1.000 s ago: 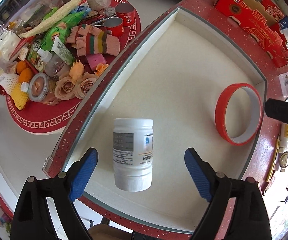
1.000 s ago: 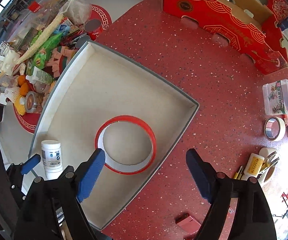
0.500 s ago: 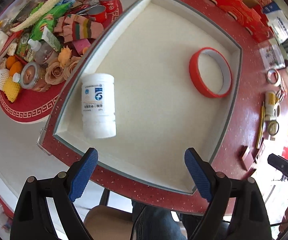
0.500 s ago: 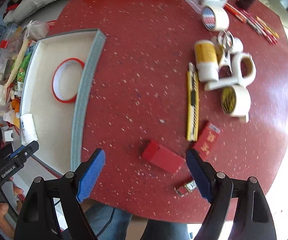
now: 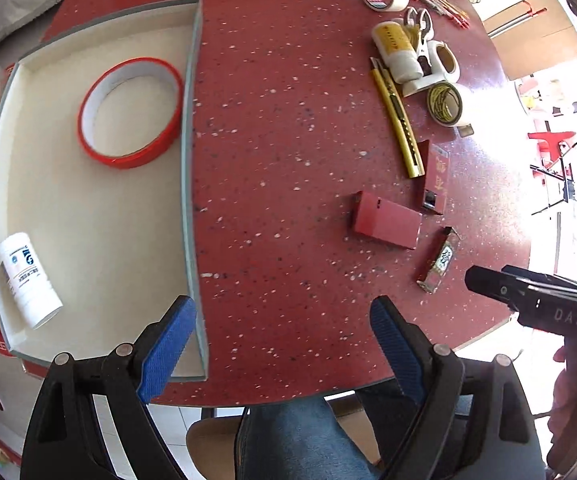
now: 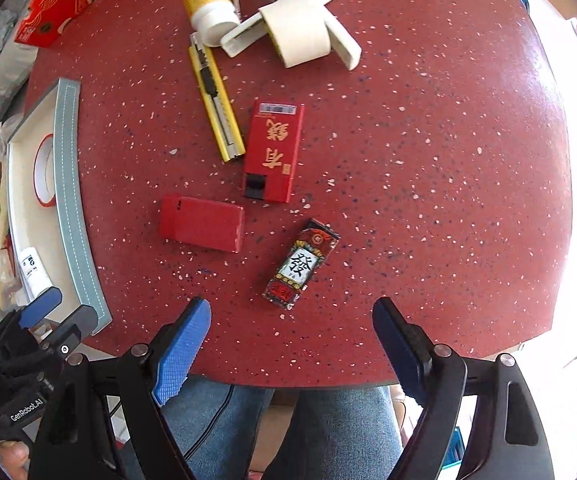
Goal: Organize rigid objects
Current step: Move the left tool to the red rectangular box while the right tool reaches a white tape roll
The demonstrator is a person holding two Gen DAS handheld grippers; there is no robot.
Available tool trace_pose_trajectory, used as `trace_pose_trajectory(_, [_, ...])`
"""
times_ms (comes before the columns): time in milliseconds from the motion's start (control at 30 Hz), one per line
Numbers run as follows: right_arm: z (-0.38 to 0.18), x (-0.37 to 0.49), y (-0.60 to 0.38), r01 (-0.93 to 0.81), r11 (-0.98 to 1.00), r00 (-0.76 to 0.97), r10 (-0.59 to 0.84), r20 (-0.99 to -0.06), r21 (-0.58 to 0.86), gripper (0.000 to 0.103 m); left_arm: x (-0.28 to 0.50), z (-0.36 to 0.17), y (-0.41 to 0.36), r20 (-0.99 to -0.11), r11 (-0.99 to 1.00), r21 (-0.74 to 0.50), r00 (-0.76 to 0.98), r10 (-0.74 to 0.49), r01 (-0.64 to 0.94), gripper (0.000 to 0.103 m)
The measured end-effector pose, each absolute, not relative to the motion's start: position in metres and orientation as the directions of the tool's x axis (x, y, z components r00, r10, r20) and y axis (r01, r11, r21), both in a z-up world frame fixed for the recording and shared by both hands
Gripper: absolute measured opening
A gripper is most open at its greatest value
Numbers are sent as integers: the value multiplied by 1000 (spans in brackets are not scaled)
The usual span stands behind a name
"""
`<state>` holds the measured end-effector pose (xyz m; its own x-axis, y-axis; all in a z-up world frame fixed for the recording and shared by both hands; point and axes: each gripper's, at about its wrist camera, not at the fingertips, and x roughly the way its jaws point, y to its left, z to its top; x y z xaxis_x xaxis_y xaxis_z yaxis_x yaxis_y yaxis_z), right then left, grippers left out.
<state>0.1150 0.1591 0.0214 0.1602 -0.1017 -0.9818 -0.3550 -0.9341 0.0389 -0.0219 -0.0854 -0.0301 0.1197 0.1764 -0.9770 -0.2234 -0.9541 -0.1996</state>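
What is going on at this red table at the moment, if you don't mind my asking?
A seated person holds a gripper in each hand and is sorting items into a tray. A red tape ring and a white bottle already lie inside it. Both the left gripper and the right gripper are open and empty, over the table's near edge. Small red boxes, a yellow utility knife and tape rolls wait outside.

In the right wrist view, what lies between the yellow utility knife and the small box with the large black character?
The red packet with gold characters lies between the yellow utility knife and the small box.
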Motion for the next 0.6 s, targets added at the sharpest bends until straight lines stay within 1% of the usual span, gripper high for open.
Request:
trace_pose_trajectory(133, [22, 132, 181, -420, -906, 157, -118, -981, 41, 84, -32, -40, -57, -973, -952, -201, 160, 167, -230, 91])
trace_pose_trajectory(267, [19, 149, 203, -466, -884, 162, -124, -979, 35, 84, -32, -50, -21, -987, -935, -130, 131, 91, -329, 91])
trace_pose_trajectory(367, [20, 167, 225, -495, -868, 163, -135, -977, 37, 84, -28, -61, 5, -989, -909, -111, 131, 62, -403, 91])
trace_pose_trajectory(600, [20, 194, 255, -519, -854, 161, -131, -978, 29, 84, -24, -91, 37, -989, -888, -84, 145, 20, -452, 91])
